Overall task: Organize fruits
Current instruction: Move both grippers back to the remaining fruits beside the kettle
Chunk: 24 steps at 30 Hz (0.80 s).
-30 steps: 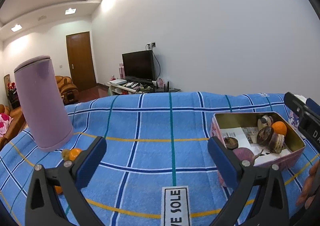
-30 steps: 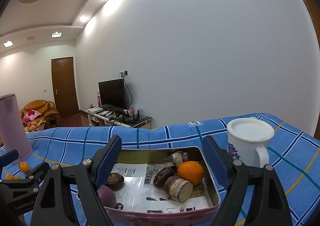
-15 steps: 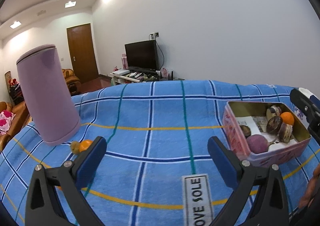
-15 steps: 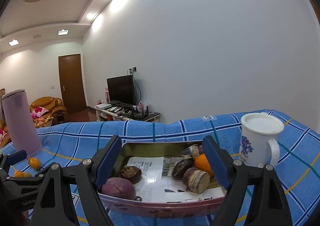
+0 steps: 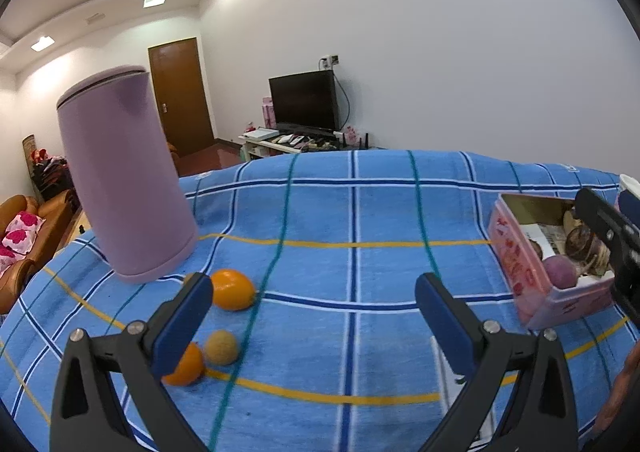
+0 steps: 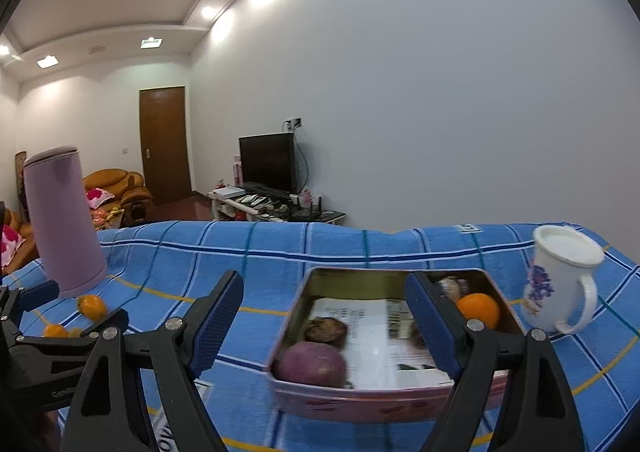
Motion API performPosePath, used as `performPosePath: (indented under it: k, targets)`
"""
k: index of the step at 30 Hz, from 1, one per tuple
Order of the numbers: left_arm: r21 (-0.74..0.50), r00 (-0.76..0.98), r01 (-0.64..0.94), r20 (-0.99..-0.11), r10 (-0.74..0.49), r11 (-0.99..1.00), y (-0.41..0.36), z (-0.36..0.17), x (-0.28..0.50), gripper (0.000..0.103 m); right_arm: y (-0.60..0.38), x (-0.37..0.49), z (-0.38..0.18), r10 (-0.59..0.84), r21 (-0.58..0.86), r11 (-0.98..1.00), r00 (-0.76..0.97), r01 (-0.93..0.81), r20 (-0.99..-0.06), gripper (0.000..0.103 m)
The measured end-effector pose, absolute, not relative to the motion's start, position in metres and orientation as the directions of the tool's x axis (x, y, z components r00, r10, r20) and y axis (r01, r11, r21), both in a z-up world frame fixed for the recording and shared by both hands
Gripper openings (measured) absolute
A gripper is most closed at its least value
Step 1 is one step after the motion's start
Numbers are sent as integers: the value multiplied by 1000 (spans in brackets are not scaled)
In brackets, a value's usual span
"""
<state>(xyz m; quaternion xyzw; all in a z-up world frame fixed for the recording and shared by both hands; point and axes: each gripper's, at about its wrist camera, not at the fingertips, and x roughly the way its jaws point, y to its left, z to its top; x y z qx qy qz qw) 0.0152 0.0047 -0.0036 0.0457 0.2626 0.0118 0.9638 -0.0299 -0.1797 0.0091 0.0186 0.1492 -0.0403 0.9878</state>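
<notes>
your left gripper (image 5: 312, 306) is spread wide with nothing between the pads, angled down at the blue checked cloth (image 5: 352, 211); its left finger (image 5: 182, 322) half hides one orange (image 5: 186, 366), with a pale fruit (image 5: 221, 347) beside it and another orange (image 5: 233, 289) near the purple canister (image 5: 124, 179). your right gripper (image 6: 324, 324) is open too, hanging over the pink tin (image 6: 384, 400), covering part of the blurred fruit inside.

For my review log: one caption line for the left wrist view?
Open left gripper hovers over blue checked cloth near loose oranges beside a purple canister; pink tin at right.
</notes>
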Motion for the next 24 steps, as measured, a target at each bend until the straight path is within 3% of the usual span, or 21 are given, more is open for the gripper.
performPosePath:
  k: [24]
  targets:
    - [47,819,-61,-569,77,997,126,-6,37,103,-74,8,-1,109,85,993,909,-82,-403,84]
